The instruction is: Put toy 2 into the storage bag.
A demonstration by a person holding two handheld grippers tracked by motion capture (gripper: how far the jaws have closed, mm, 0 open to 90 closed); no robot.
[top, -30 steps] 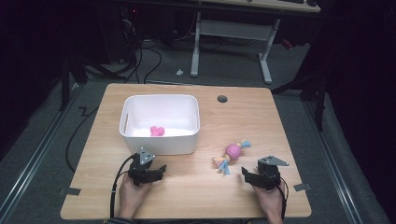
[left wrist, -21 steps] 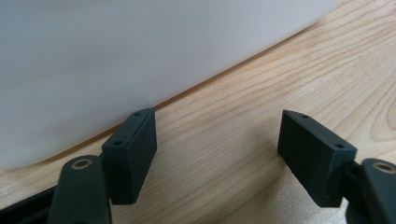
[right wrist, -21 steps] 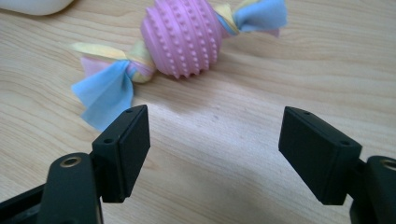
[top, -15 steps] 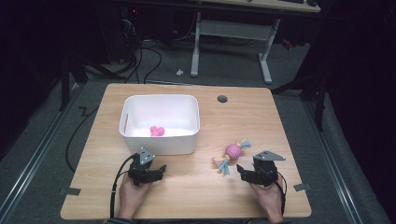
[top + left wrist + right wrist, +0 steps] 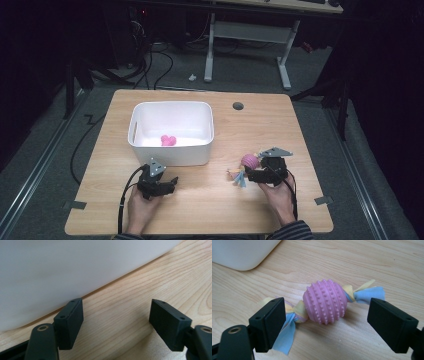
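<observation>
Right gripper [image 5: 325, 322] stood at the toy [image 5: 325, 301], jaws having just been opening, now wide apart; the pink ball lay on the table [image 5: 300, 125] between and just beyond them, untouched. Left gripper [image 5: 167, 182] rested open near the bin [image 5: 170, 150], well left of the toy.

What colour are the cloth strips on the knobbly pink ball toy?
Pale yellow and light blue cloth strips, knotted at both ends of the ball toy; the right gripper view shows them best.

Both grippers are black, the left gripper [image 5: 172, 181] and right gripper [image 5: 248, 176] each topped by a grey three-cornered plate. Black cables trail back. Striped sleeves [image 5: 290, 232] cover the wrists.
</observation>
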